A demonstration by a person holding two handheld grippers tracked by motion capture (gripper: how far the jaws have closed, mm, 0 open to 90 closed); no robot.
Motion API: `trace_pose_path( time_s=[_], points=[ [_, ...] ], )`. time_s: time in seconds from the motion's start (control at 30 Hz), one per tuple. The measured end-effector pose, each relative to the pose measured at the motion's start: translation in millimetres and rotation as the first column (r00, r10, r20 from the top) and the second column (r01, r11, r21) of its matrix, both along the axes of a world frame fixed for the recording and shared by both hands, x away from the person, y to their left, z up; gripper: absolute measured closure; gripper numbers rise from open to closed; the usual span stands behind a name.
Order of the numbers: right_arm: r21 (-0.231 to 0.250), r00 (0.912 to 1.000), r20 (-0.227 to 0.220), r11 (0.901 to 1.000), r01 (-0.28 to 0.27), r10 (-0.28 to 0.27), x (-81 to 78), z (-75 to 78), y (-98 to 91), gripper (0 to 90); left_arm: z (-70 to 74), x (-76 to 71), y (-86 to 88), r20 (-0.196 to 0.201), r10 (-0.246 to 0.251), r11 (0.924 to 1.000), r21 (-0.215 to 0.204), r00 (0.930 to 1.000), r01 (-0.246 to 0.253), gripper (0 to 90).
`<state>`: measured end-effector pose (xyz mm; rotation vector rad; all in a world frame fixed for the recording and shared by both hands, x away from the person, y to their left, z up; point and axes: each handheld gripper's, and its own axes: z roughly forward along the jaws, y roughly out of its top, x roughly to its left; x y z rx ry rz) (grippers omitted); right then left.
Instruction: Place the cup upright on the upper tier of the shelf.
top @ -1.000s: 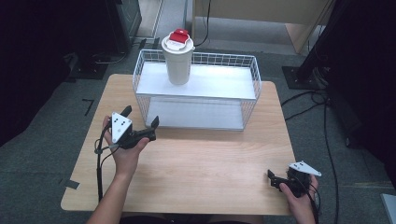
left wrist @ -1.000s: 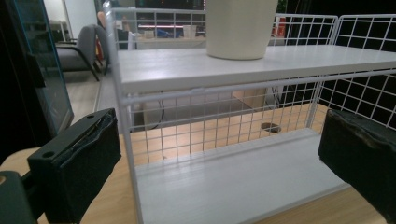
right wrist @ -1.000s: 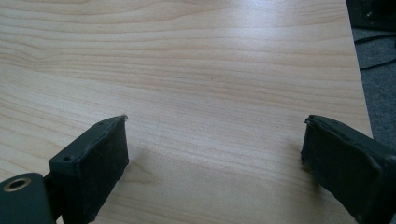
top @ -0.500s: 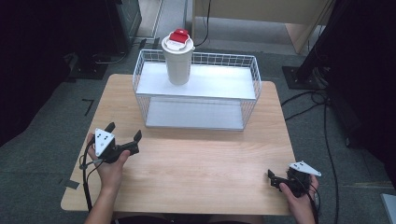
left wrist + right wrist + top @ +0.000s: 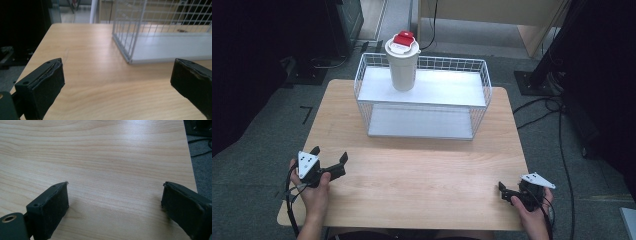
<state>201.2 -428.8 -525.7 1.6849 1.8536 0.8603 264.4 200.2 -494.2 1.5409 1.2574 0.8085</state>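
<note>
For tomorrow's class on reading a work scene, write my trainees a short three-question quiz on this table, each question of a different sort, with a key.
1. True or false: the cup stands on the wire rack's upper shelf.
2. What colour is the cup's lid tab? A blue, B red, C green.
3. Fill in: the left gripper and the right gripper both have jaws that are ____.

Key: 1 true; 2 B; 3 open.

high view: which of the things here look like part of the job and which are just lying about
Likely part of the job:
- white cup with red lid, upright on the upper shelf of the wire rack
- left gripper, open, holding nothing
- right gripper, open, holding nothing

Just lying about:
- cables on the floor, right of the table
- black stand base on the floor
</note>
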Motion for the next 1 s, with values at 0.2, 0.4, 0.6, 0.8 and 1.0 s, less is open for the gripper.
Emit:
trace_pose_path(
  time_s=[0.2,0.4,0.6,0.8,1.0],
  points=[
    [-0.006,1.0000,-0.002,1.0000,-0.001,0.001,0.1,0.0,0.3,7.1,-10.3,-9.3,17.0,-0.056,0.032,0.9988,0.038,0.9979,-0.030,0.0],
    [-0.019,1.0000,0.001,0.9998,0.000,0.000,0.4,-0.3,0.8,7.1,-11.9,-14.4,24.5,-0.110,-0.003,0.9975,0.070,0.9939,0.010,0.0],
    [-0.021,1.0000,-0.004,0.9998,0.008,-0.008,0.4,-0.3,2.3,7.2,-16.8,-17.3,31.5,-0.199,-0.006,0.9926,0.118,0.9800,0.030,0.0],
    [-0.022,0.9999,-0.004,0.9997,0.011,-0.012,0.4,-0.3,2.2,7.1,-19.0,-21.2,36.7,-0.261,-0.008,0.9828,0.176,0.9653,0.056,0.0],
    [-0.022,0.9999,-0.005,0.9997,0.012,-0.012,0.5,-0.3,2.2,7.1,-20.4,-22.4,51.2,-0.327,-0.020,0.9832,0.165,0.9447,0.078,0.0]
  ],
)
